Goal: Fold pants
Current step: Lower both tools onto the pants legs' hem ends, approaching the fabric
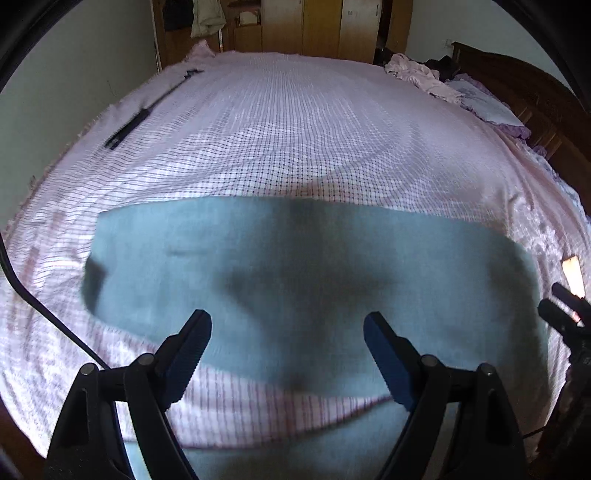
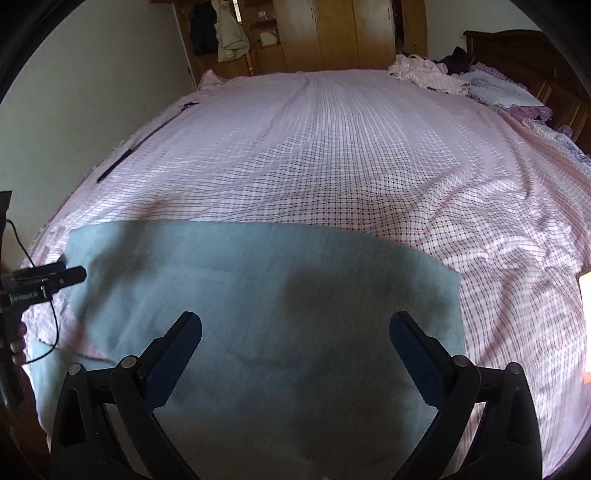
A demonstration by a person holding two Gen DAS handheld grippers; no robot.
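The teal pants [image 1: 295, 266] [image 2: 258, 302] lie flat across the near part of the bed, stretched left to right. In the left wrist view a strip of bedsheet shows between two teal parts. My left gripper [image 1: 288, 321] hovers open above the pants, nothing between its blue-padded fingers. Over the pants' right half my right gripper [image 2: 295, 321] is open too and holds nothing. The left gripper's body [image 2: 44, 280] appears at the left edge of the right wrist view, with a hand [image 2: 16, 343] beneath it.
A pink checked bedsheet [image 1: 295, 129] [image 2: 332, 147] covers the bed. A long black rod [image 1: 147, 107] lies at the far left. Crumpled clothes and a purple pillow [image 2: 495, 88] sit at the far right by a wooden headboard. Wooden wardrobes [image 2: 332, 33] stand behind.
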